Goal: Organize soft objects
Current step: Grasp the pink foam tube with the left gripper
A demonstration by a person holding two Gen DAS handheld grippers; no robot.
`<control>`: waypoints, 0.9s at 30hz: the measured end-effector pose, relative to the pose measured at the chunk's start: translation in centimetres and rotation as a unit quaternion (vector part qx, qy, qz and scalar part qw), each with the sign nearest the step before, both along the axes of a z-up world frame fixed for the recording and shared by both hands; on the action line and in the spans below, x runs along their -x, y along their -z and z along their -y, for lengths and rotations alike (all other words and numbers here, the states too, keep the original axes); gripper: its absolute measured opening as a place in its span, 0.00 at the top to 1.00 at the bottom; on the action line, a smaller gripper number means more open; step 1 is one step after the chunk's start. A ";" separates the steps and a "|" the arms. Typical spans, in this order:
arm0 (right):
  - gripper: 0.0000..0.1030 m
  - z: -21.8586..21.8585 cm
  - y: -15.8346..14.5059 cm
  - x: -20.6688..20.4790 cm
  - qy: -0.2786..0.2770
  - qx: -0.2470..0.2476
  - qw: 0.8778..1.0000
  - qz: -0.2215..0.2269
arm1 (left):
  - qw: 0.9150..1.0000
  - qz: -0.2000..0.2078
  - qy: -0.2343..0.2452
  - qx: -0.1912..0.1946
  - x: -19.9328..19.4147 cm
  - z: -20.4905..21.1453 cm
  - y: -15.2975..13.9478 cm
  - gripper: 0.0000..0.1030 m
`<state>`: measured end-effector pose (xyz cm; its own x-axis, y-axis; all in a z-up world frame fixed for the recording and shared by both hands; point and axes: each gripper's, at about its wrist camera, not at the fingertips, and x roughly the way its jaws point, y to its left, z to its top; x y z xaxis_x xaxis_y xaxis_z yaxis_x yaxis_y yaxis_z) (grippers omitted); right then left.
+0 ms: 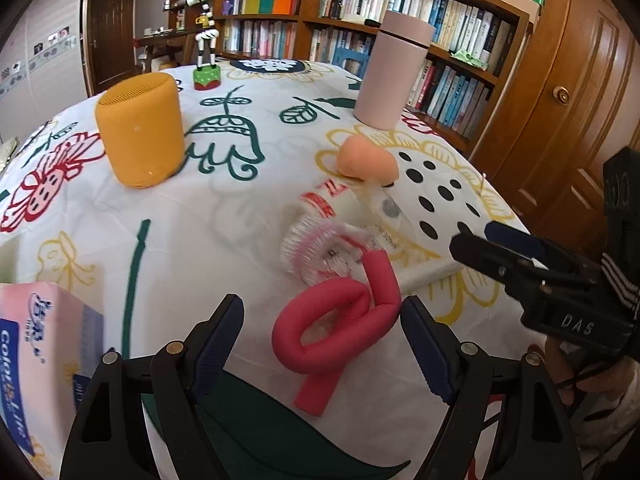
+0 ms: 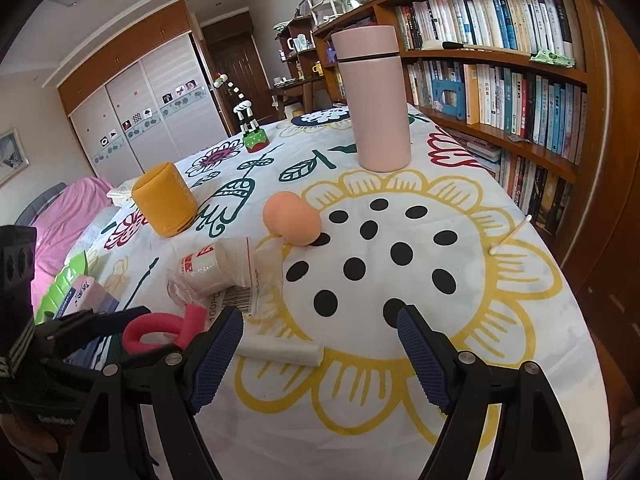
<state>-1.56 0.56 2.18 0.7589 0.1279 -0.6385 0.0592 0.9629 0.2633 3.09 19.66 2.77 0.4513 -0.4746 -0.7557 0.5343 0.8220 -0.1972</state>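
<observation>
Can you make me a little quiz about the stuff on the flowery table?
1. What colour is the bent foam tube between the left gripper's fingers?
2. True or false: the pink bottle is lying down.
3. Which sits nearer the peach sponge: the plastic bag or the cotton swab?

Key: 1. Pink-red. 2. False, it stands upright. 3. The plastic bag.

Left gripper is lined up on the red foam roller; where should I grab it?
Judging by its pose, grip the crossed middle of the red foam roller, coming straight forward with the open left gripper. There the strands overlap, while the loop and tail would probably flop.
</observation>
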 end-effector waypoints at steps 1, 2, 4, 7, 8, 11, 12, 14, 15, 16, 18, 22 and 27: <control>0.19 -0.1 0.0 0.0 0.000 0.000 1.000 0.000 | 1.000 0.000 0.003 0.001 0.0 0.1 0.1 0.22; 0.19 -0.1 0.0 0.0 -0.001 0.000 1.000 0.000 | 1.000 -0.001 0.005 0.002 0.1 0.0 0.2 0.24; 0.19 -0.2 0.0 0.0 -0.001 0.000 1.000 -0.001 | 1.000 -0.005 0.012 0.006 0.2 0.0 0.2 0.32; 0.19 -0.2 -0.1 0.0 -0.001 0.001 1.000 0.000 | 1.000 -0.010 0.022 0.001 0.5 0.2 0.3 0.50; 0.19 -0.2 -0.1 0.0 -0.001 0.001 1.000 0.001 | 1.000 -0.009 0.024 0.000 0.6 0.2 0.3 0.55; 0.19 -0.4 -0.2 0.0 -0.002 0.002 1.000 0.001 | 1.000 -0.013 0.027 -0.001 1.0 0.1 0.3 0.65; 0.19 -0.4 -0.2 0.0 -0.002 0.002 1.000 0.001 | 1.000 -0.012 0.028 0.000 1.1 0.0 0.2 0.65; 0.19 -0.6 -0.2 0.1 -0.004 0.003 1.000 0.001 | 1.000 -0.008 0.028 0.000 1.5 -0.2 0.0 0.65; 0.19 -0.7 -0.2 0.0 -0.006 0.003 1.000 0.001 | 1.000 -0.006 0.028 -0.001 1.7 -0.3 -0.1 0.65; 0.19 -0.8 -0.3 0.0 -0.007 0.003 1.000 0.000 | 1.000 -0.005 0.027 -0.001 1.9 -0.5 -0.2 0.65; 0.19 -1.0 -0.3 0.0 -0.010 0.003 1.000 -0.001 | 1.000 -0.003 0.024 -0.001 2.2 -0.8 -0.5 0.65; 0.19 -1.5 -0.7 -0.1 -0.017 0.006 1.000 0.003 | 1.000 0.003 0.019 0.003 2.8 -1.7 -1.2 0.65; 0.19 -2.4 -1.2 -0.4 -0.028 0.005 1.000 0.011 | 1.000 0.011 0.014 0.005 3.6 -2.7 -2.1 0.65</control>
<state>-1.11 2.93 3.42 0.7649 0.1639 -0.6230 0.0002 0.9670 0.2547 -0.47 22.33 4.83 0.4538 -0.4939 -0.7417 0.5607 0.8052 -0.1932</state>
